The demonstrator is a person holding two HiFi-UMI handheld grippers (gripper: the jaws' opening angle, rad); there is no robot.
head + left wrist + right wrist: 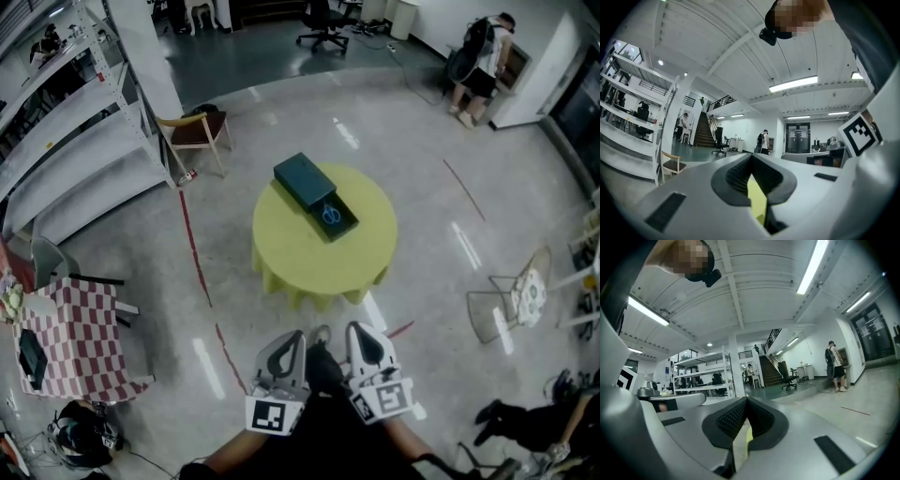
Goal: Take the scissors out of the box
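Observation:
A round table with a yellow cloth (309,258) stands in the middle of the floor in the head view. On it lies a dark green open box (343,224) with its lid (302,178) beside it at the far end. Blue-handled scissors (328,214) lie inside the box. My left gripper (289,345) and right gripper (364,339) are held side by side low in the view, well short of the table. Both are shut and hold nothing. The left gripper (752,160) and right gripper (745,404) views look across the hall, with a sliver of yellow cloth showing through each jaw slit.
A wooden chair (199,131) stands beyond the table's left, by metal shelving (66,141). A checkered table (70,337) is at the near left, a wire chair (511,300) at the right. Red tape lines (195,253) mark the floor. A person (480,66) stands far right.

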